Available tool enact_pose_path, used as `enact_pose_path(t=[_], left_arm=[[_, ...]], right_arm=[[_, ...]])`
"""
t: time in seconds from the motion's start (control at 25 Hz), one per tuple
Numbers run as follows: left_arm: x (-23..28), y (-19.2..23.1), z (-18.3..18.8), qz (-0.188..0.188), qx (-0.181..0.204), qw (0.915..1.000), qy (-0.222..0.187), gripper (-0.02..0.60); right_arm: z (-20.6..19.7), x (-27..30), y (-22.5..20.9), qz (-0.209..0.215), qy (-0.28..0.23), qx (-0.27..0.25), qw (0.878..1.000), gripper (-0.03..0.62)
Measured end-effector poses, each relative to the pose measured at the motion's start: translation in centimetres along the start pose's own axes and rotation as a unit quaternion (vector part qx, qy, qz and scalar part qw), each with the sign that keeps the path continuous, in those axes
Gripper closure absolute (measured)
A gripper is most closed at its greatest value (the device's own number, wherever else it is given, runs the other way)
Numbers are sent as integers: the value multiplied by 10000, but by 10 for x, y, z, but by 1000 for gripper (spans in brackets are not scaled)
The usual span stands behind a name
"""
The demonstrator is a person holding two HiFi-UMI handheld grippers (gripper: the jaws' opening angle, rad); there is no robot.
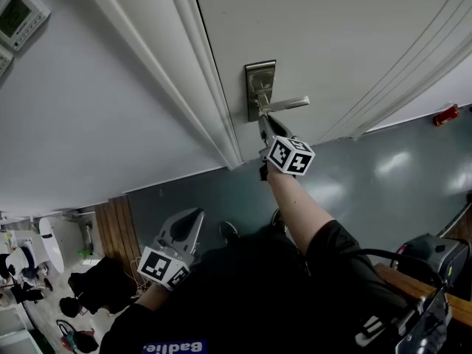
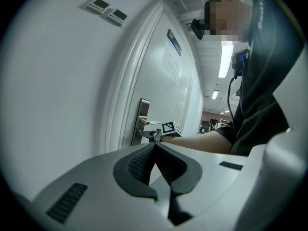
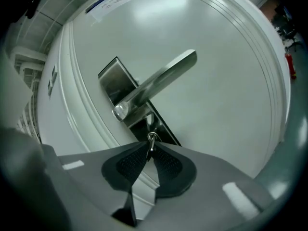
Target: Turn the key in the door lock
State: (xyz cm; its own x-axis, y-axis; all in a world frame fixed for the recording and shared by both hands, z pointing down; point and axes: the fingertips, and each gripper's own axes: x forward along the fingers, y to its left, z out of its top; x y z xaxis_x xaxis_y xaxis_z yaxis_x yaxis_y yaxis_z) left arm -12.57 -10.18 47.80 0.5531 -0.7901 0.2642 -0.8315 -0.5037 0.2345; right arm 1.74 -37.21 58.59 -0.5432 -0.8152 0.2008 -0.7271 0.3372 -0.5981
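Silver key point(image 3: 152, 139) in white door point(image 3: 216, 105), right gripper point(image 3: 149, 147) clamping it

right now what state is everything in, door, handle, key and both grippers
door: looks shut in its frame
handle: at rest, not pressed down
key: stuck in below the handle, head pinched
right gripper: shut on the key
left gripper: shut, empty, back from the door

White door point(image 1: 332, 35), silver handle point(image 1: 284, 103) and key point(image 3: 151, 141), black-and-white marker cube point(image 1: 290, 155), grey-green floor point(image 1: 369, 190)
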Motion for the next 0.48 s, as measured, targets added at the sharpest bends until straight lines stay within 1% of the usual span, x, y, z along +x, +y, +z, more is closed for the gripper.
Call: enact_pose_path(t=[0.04, 0.12, 0.2, 0.28, 0.36, 0.44, 0.48], left_arm=[[0, 1, -1, 7, -34, 10000, 18, 575], [2, 1, -3, 4, -84, 10000, 53, 575], [2, 2, -5, 11, -114, 9999, 69, 575], [1, 5, -7, 29, -152, 9999, 65, 575], [-3, 8, -9, 37, -189, 9998, 62, 575], [-4, 10, -11, 36, -228, 9997, 78, 575], [-4, 11, -11, 36, -239, 9997, 82, 575]], right_arm=[[0, 2, 1, -51, 31, -143, 9999, 557], [0, 3, 3, -179, 84, -527, 9984, 560], [-1, 4, 4, -341, 178, -1100, 9932, 557], [-2, 4, 7, -493, 280, -1740, 9831, 550], [-4, 4, 11, -614, 353, -2345, 9695, 543], [-5, 5, 12, -704, 394, -2723, 9588, 540], [-4, 5, 11, -720, 401, -2747, 9580, 540]])
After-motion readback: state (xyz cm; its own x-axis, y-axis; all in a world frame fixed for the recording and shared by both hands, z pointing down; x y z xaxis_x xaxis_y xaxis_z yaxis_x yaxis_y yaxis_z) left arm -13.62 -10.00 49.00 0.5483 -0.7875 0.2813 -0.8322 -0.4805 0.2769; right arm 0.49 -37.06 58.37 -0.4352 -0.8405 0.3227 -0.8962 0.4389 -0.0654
